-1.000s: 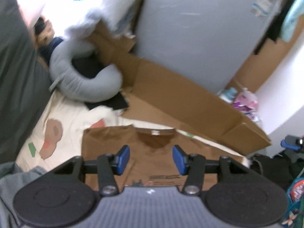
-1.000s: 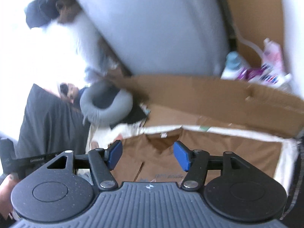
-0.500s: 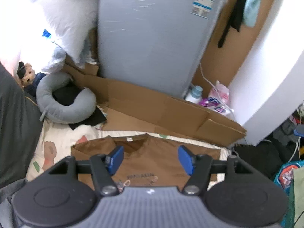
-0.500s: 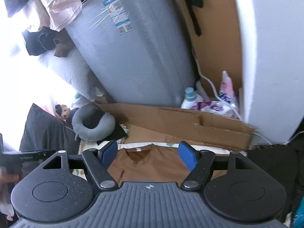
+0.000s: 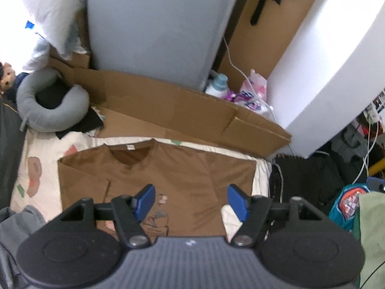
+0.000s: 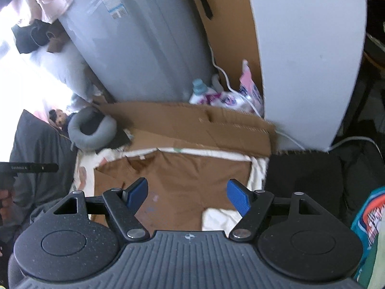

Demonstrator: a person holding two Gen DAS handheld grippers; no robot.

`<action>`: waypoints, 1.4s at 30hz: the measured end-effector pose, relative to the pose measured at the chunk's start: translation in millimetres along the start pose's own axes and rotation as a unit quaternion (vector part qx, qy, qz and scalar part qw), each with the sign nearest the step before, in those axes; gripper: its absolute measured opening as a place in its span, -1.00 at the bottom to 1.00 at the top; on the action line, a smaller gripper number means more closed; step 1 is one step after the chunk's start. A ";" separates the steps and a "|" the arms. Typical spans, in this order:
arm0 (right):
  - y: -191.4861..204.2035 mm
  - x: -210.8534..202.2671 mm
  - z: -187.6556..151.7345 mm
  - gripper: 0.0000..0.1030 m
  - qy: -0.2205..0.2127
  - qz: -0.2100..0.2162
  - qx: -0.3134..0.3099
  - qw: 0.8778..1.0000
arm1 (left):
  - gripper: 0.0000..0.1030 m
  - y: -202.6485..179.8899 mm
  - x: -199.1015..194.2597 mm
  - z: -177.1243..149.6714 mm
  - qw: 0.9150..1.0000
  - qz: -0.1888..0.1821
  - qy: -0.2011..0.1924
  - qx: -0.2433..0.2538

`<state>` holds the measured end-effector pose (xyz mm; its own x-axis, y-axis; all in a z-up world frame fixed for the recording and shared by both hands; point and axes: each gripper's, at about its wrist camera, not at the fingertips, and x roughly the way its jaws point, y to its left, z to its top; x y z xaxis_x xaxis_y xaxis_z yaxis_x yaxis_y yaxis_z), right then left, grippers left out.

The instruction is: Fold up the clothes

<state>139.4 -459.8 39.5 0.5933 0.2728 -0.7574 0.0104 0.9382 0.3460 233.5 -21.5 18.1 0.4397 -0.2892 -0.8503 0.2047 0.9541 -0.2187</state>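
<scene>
1. Brown tee (image 5: 168, 168) flat on the bedsheet (image 5: 41, 149), neck hole toward the cardboard, left sleeve folded in over the body, dark print low on the chest.
2. Left gripper (image 5: 191, 200) above the tee's lower half, jaws wide apart, nothing between the blue pads (image 5: 144, 198), not touching the cloth.
3. Right gripper (image 6: 187, 197) likewise above the tee (image 6: 182, 175), jaws wide, nothing held.
4. Sheet cream with pink, brown and green blotches; bare strip showing past the tee's right edge and at its lower right corner.
5. Flattened cardboard (image 5: 168, 110) along the sheet's far edge, partly standing like a low wall.
6. Grey neck pillow (image 5: 51, 113) at far left of the sheet, black cloth inside and under it; small doll (image 5: 7, 79) just beyond, blurred.
7. Dark grey fabric (image 6: 36, 149) piled along the left side.
8. Big grey wrapped cylinder (image 5: 156, 29) upright behind the cardboard, label near its top in the right view; white pillow (image 5: 48, 19) to its left.
9. Detergent bottle (image 5: 217, 86) and pink refill pouches (image 5: 255, 94) between cylinder and white wall (image 5: 324, 67); white cable running down there.
10. Black bag (image 5: 308, 178) and teal printed bag (image 5: 349, 202) on the floor right of the bed.
11. Left edge of the right view: black bar of the other tool (image 6: 28, 167).
</scene>
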 end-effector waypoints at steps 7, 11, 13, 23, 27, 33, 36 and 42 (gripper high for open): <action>-38.6 22.8 -31.5 0.52 0.028 -0.010 0.007 1.000 | 0.34 -21.5 46.0 -12.7 1.000 -0.014 0.024 0.010; -54.2 47.2 -50.1 0.52 0.048 -0.017 0.008 0.999 | 0.34 -30.1 73.4 -20.4 0.999 -0.026 0.032 0.017; -61.1 61.8 -60.6 0.52 0.057 -0.017 0.012 0.998 | 0.34 -33.6 87.0 -24.2 0.999 -0.038 0.032 0.021; -84.6 145.3 -109.3 0.50 0.058 0.003 0.052 0.997 | 0.31 -47.1 170.8 -57.7 0.995 -0.081 0.047 0.046; -91.7 180.5 -127.0 0.50 0.043 0.007 0.066 0.997 | 0.28 -49.1 209.2 -71.6 0.993 -0.094 0.051 0.056; -98.7 228.3 -149.3 0.47 0.018 0.006 0.084 0.996 | 0.18 -50.1 263.6 -88.5 0.989 -0.118 0.052 0.075; -98.4 248.2 -157.2 0.43 0.008 0.001 0.085 0.996 | 0.09 -48.9 288.9 -95.3 0.988 -0.128 0.053 0.074; -99.5 276.3 -173.3 0.42 -0.014 -0.007 0.098 0.995 | -0.01 -49.4 326.2 -109.3 0.985 -0.137 0.051 0.089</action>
<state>162.8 -440.8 -300.1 0.6139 0.2506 -0.7486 0.1744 0.8818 0.4382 271.3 -154.5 -300.8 0.2582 -0.5158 -0.8169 0.4580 0.8099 -0.3666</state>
